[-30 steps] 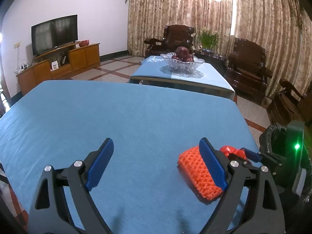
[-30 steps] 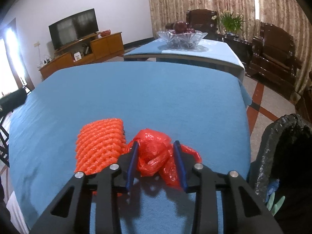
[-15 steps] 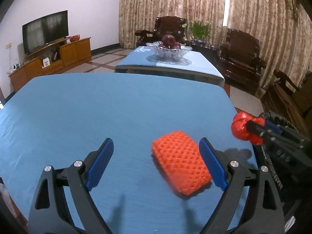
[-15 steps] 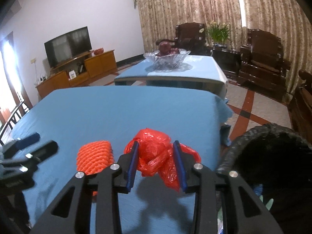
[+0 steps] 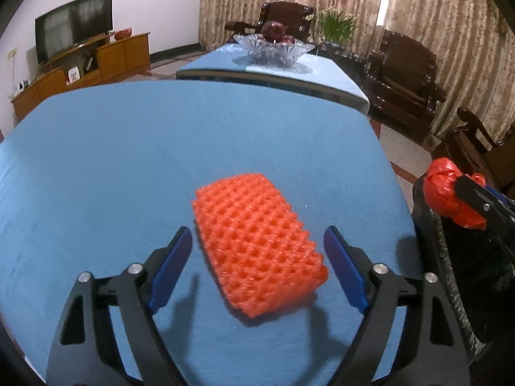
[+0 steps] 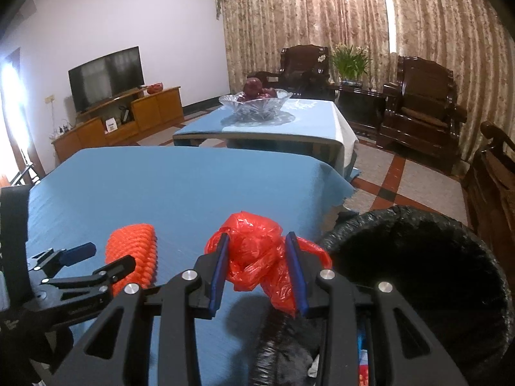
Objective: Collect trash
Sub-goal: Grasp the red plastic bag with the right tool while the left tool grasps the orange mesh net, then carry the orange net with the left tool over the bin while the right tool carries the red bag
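With the right gripper (image 6: 257, 268) clamped on the red bag (image 6: 254, 254) beside the bin (image 6: 418, 257), the left gripper's (image 5: 257, 263) closing jaws, not yet touching, should centre on the orange net (image 5: 257, 244) lying on the tabletop (image 5: 161, 148).

walls white (image 6: 135, 16) | curtains patterned (image 6: 418, 25) | armchairs dark wood (image 6: 418, 103)

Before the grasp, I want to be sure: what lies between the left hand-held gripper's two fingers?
The orange foam net, on the blue table, untouched; the jaws are closing. The left wrist view shows it.
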The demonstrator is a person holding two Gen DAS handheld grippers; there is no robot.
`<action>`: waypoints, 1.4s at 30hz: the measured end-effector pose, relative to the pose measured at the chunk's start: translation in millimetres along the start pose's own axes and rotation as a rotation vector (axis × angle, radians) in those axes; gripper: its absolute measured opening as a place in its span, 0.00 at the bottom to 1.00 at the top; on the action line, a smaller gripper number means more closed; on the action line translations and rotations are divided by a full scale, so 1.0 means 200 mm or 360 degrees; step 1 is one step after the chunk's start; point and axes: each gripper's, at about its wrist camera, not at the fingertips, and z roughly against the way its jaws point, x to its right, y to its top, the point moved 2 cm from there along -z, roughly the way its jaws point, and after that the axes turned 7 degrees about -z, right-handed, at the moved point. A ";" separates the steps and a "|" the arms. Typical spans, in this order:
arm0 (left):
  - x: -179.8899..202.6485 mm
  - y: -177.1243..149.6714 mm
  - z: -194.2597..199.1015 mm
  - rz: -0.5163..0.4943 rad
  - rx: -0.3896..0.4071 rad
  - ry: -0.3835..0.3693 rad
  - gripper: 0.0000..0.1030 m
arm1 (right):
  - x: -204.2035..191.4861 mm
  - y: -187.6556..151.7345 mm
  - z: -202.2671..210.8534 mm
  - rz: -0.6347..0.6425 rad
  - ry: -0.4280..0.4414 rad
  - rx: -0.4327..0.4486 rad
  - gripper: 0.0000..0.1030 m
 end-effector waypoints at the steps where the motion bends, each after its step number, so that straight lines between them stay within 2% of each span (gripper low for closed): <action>1: 0.01 -0.01 -0.02 0.0002 -0.0018 0.0000 0.67 | 0.01 0.00 0.00 -0.0003 0.0002 -0.0002 0.34; 3: 0.02 -0.02 -0.05 0.0011 -0.0064 -0.0018 0.60 | 0.02 0.00 0.00 -0.0009 0.0003 -0.0003 0.34; 5: 0.02 -0.02 -0.05 0.0016 -0.0056 -0.0005 0.55 | 0.03 -0.01 -0.01 -0.0015 0.0002 -0.0007 0.34; 6: 0.03 -0.02 -0.05 0.0014 -0.0051 -0.0002 0.48 | 0.03 -0.01 -0.01 -0.0019 0.0002 -0.0010 0.34; 7: 0.03 -0.01 -0.04 0.0009 -0.0042 0.0000 0.31 | 0.02 -0.01 -0.01 -0.0024 0.0000 -0.0013 0.34; 9: 0.04 0.00 -0.02 0.0004 -0.0038 -0.0042 0.16 | 0.02 -0.01 -0.02 -0.0035 -0.0005 -0.0019 0.34; 10: 0.05 0.01 -0.01 -0.0007 -0.0033 -0.0047 0.13 | 0.03 -0.02 -0.02 -0.0039 -0.0005 -0.0020 0.34; 20: 0.05 0.11 0.19 -0.0048 0.0105 -0.0098 0.09 | 0.00 0.00 0.04 -0.0031 0.0020 0.0008 0.34; 29: 0.11 0.18 0.39 -0.0108 0.0174 -0.0121 0.09 | -0.02 0.06 0.22 -0.0039 0.0030 0.0085 0.34; 42: 0.27 0.23 0.61 -0.0202 0.0297 -0.0229 0.09 | 0.06 0.10 0.48 -0.0058 -0.0061 0.0164 0.34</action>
